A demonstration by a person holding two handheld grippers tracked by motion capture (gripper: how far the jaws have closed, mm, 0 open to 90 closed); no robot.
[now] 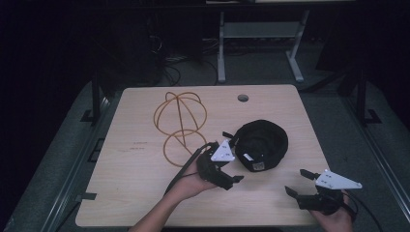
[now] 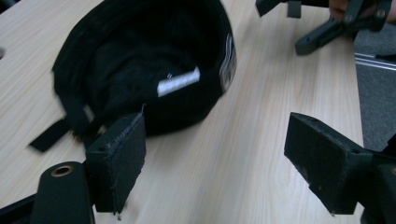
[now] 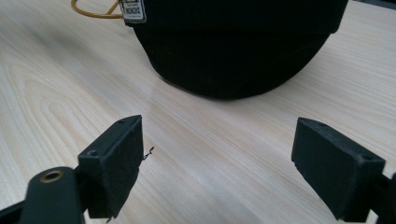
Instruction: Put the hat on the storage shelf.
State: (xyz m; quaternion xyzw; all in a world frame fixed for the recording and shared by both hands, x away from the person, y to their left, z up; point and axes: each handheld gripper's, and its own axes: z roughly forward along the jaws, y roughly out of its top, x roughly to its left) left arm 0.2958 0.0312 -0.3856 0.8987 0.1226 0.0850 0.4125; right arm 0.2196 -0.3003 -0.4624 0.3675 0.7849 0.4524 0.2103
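The black cap [image 1: 261,144] lies ungrasped beside the wire hat stand [image 1: 180,126]; the left gripper [image 1: 231,169] and right gripper [image 1: 296,182] are held wide open.

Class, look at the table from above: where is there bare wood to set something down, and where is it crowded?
Bare: the near-left corner of the table, left of the left gripper; the far-right corner beyond the cap. Crowded: the middle, where the wire stand, cap and left gripper sit close. The right gripper takes the near-right edge.

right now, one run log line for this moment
left gripper: open, near black cap | right gripper: open, empty | cap: upside down on table | wire stand: bare
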